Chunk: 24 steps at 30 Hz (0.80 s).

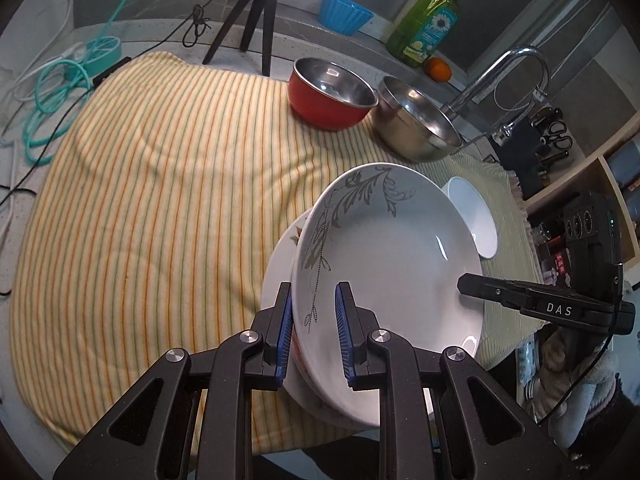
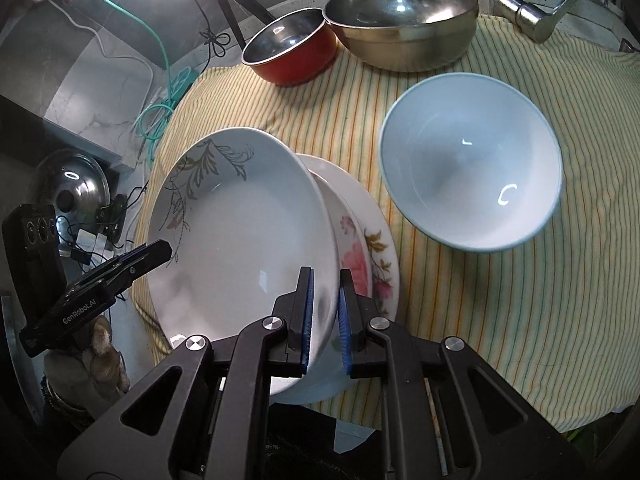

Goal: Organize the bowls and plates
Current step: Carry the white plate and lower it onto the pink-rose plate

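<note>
A white deep plate with a grey leaf pattern (image 1: 388, 248) (image 2: 240, 220) is held tilted over a pink-flower plate (image 2: 360, 256) that lies on the striped cloth (image 1: 160, 200). My left gripper (image 1: 314, 336) is shut on the leaf plate's near rim. My right gripper (image 2: 325, 316) is shut on the opposite rim of the same plate. A pale blue bowl (image 2: 472, 172) (image 1: 472, 212) stands to the right. A red bowl (image 1: 330, 96) (image 2: 294, 50) and a steel bowl (image 1: 416, 120) (image 2: 404, 20) stand at the back.
A faucet (image 1: 508, 76) and a green soap bottle (image 1: 428, 20) are behind the bowls. A tripod (image 1: 256, 12), a blue cup (image 1: 344, 12) and teal cable (image 1: 56, 92) lie at the back left. The cloth's front edge drops off near me.
</note>
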Each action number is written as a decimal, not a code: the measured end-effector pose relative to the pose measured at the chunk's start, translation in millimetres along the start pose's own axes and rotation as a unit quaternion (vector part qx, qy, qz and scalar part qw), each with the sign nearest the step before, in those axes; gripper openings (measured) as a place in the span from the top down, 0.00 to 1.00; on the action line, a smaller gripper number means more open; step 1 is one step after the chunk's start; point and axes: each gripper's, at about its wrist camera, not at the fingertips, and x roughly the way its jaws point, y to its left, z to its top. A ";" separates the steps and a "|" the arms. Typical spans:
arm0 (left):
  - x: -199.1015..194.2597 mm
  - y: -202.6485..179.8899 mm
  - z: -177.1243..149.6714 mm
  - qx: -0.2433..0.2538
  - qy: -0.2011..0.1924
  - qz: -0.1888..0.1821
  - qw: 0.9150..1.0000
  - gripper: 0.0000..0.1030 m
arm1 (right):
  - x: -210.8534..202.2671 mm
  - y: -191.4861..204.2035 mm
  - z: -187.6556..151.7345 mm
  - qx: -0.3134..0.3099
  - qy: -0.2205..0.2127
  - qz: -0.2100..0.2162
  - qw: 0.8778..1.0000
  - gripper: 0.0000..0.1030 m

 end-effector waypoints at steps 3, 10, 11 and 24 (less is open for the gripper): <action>2.2 -1.9 -1.6 0.003 0.004 0.004 1.000 0.82 | 0.8 -1.7 -2.4 -0.003 0.005 -0.006 1.000 0.88; 4.2 -3.6 -5.4 0.008 0.008 0.013 1.000 0.82 | 5.2 0.9 -6.1 -0.019 0.015 -0.024 0.999 0.88; 4.8 -4.1 -5.3 0.007 0.008 0.014 1.000 0.82 | 5.5 1.3 -6.6 -0.021 0.015 -0.024 0.999 0.88; 9.1 -4.5 -10.2 0.013 0.020 0.034 0.999 0.82 | 7.9 12.4 -9.4 -0.055 0.015 -0.050 0.997 0.85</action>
